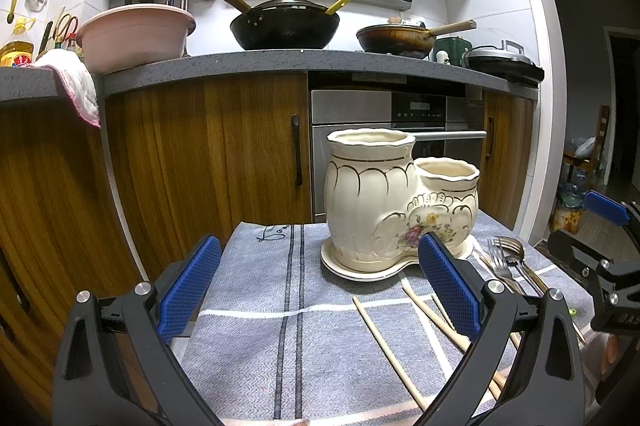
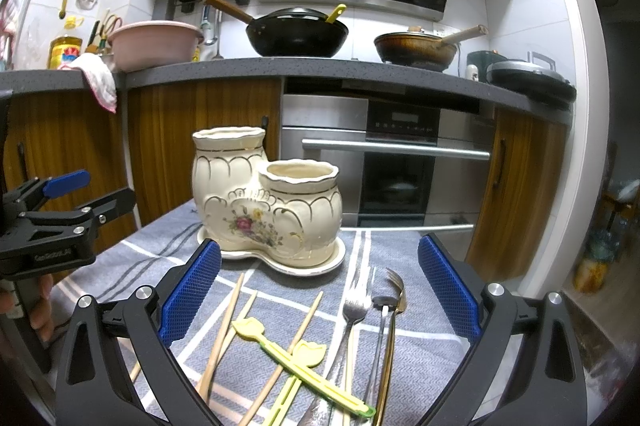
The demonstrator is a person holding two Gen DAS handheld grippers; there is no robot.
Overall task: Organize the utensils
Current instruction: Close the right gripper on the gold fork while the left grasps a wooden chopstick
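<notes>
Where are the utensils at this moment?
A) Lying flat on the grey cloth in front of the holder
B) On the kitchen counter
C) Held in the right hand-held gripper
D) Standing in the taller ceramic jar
A: the chopsticks and fork lie on the grey cloth before the ceramic holder, whose openings show nothing inside.

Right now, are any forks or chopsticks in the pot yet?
Not yet. The ceramic holder looks empty from here. Both the left gripper and right gripper are open, holding nothing. The chopsticks, forks and yellow utensils all lie on the cloth.
</notes>
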